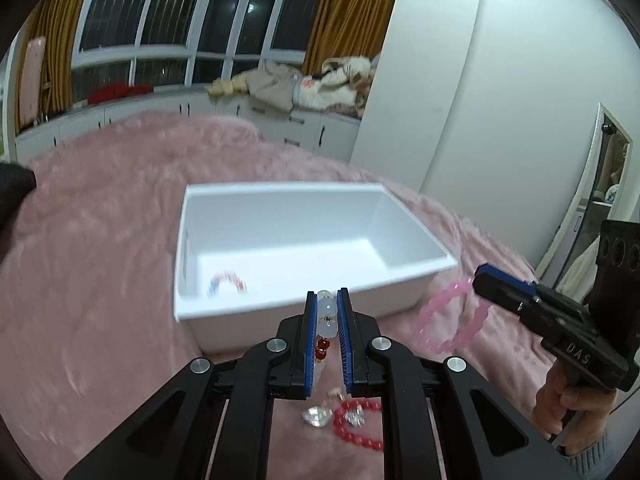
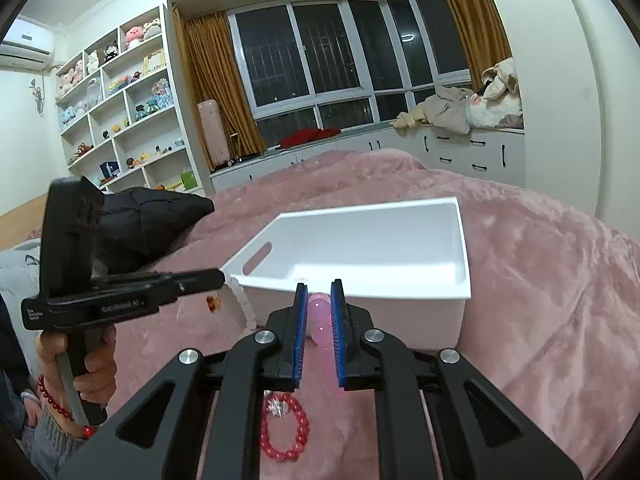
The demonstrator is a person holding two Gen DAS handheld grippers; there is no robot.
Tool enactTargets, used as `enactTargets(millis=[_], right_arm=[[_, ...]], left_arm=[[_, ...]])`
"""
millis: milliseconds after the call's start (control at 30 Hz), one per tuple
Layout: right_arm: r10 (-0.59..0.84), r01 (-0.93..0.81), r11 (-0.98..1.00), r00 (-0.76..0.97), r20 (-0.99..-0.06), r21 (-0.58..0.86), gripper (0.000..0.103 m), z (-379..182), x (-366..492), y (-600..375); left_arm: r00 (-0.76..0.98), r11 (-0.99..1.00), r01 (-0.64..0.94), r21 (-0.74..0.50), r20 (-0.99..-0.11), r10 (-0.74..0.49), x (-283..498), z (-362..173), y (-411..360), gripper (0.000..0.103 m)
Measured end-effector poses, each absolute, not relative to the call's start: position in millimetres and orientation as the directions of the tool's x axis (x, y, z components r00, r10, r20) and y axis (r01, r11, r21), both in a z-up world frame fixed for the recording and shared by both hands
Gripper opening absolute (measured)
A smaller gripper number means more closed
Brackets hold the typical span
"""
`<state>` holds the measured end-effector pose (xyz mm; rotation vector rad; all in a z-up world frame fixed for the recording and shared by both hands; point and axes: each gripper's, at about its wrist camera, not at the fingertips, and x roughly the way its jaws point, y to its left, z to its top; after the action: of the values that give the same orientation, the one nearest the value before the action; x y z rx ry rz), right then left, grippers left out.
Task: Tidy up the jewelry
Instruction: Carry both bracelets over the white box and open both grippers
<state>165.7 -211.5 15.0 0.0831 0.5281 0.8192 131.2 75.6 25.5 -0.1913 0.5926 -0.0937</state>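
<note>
Room: bedroom with a dark window (image 2: 340, 52), ochre curtains (image 2: 208, 64) and a pink blanket (image 1: 100, 280) over the bed.
Left view only: a mirror (image 1: 600, 208) at the right edge, and a small bracelet (image 1: 226, 284), blurred, red, white and blue, on the floor of the box near its left wall.
Right view only: white shelves (image 2: 120, 112) of toys, an air conditioner (image 2: 28, 46), a pink suitcase (image 2: 214, 132), a black garment (image 2: 148, 220) on the bed.
Both views: clothes (image 1: 304, 84) heaped on the window cabinets.
Left gripper (image 1: 327, 300): clamped tight on a white bracelet (image 1: 326, 312) whose red and amber beads hang between the blue pads; pointed slightly down at the near wall of the box. In the right view it comes in from the left, held by a hand (image 2: 80, 356) with a red bead string at the wrist, white beads dangling below its tip.
Right gripper (image 2: 319, 294): clamped on a pink bracelet (image 2: 320, 320); tilted slightly down toward the box. In the left view the pink loop hangs free from its tip, just right of the box's near corner.
Box (image 1: 380, 208): white, open-topped, with a slot handle in one end wall, sitting on the blanket; only the small bracelet shows inside.
On the blanket: a red bracelet (image 2: 284, 428) with a silver charm lies below both grippers; a clear crystal piece (image 1: 316, 416) lies beside it.
</note>
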Motion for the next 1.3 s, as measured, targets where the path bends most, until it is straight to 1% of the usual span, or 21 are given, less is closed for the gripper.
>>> enactTargets(millis=[133,333,433,633,767,900,1100,1300], right_arm=[[0.716,-0.671,0.689,0.567,-0.408,0.275,0.012,21,174,-206],[0.716,-0.674,0.691,0.586,-0.38,0.262,0.012,36,183,-197],[0.709,-0.671,0.698,0.6,-0.369,0.251,0.012,43,191,-193],[0.693,-0.649,0.718,0.629,-0.352,0.251,0.012,46,203,-186],[0.681,-0.637,0.729,0.638,-0.359,0.251,0.012,41,214,-180],[0.659,-0.615,0.749,0.651,-0.378,0.246,0.012,33,227,-174],[0.638,-0.594,0.765,0.645,-0.421,0.248,0.012,16,248,-164],[0.615,-0.579,0.779,0.634,-0.468,0.24,0.012,2,262,-155]], left_arm=[[0.846,0.982,0.047,-0.183,-0.515,-0.137,134,41,74,0.015],[0.855,0.985,0.045,-0.164,-0.503,-0.123,144,47,75,0.015],[0.877,0.989,0.028,-0.149,-0.471,-0.096,147,49,79,0.015],[0.881,0.987,-0.01,-0.163,-0.469,-0.069,163,42,97,0.015],[0.898,0.989,-0.049,-0.139,-0.439,-0.018,170,38,105,0.015],[0.901,0.99,-0.072,-0.123,-0.435,0.011,177,32,111,0.015],[0.89,0.987,-0.08,-0.136,-0.456,0.009,185,23,118,0.015],[0.864,0.986,-0.077,-0.151,-0.503,-0.009,195,7,120,0.015]])
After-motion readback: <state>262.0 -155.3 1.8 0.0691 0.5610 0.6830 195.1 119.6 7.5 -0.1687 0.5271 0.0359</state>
